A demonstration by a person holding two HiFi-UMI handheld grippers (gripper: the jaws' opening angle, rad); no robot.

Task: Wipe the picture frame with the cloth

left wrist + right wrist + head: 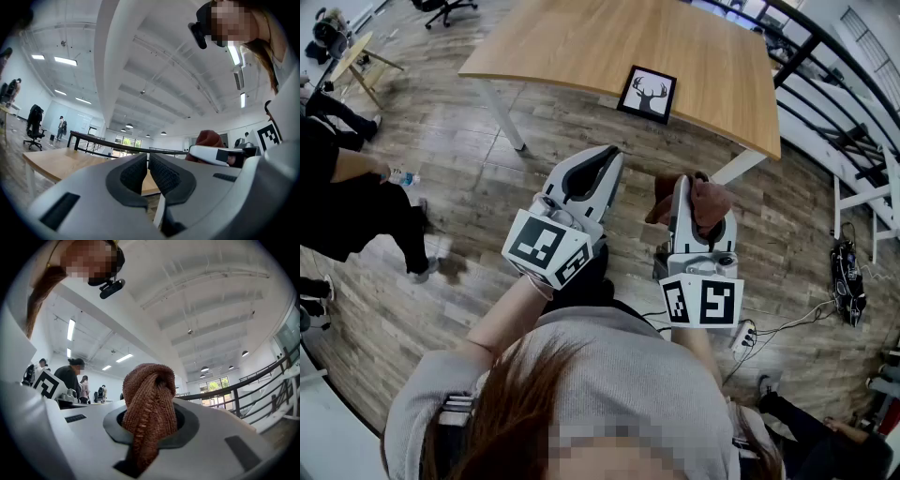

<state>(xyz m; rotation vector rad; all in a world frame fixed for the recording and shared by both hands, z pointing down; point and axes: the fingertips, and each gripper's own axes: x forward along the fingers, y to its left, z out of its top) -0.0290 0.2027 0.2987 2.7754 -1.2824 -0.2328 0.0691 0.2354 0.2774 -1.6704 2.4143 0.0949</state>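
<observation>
The wiping had not yet begun, as far as could be judged: only the fetching of the cloth [709, 201] looked done. The right gripper [689, 192] was clamped on that rust-brown cloth, which bunched up between its jaws and spilled over their tips. The left gripper [592, 174] had its jaws pressed together with nothing between them. Both were held level in front of the person's chest, out over the wooden floor. The picture frame [647, 94], black-edged with a deer silhouette, lay flat near the front edge of the wooden table [562, 42], well apart from both grippers and untouched. Reaching the table and rubbing the frame remained to be done. Neither gripper view showed the frame; the left one caught only a strip of tabletop. Whether the frame was dusty or clean was too small to tell, and how far the cloth hung below the jaws was hidden
</observation>
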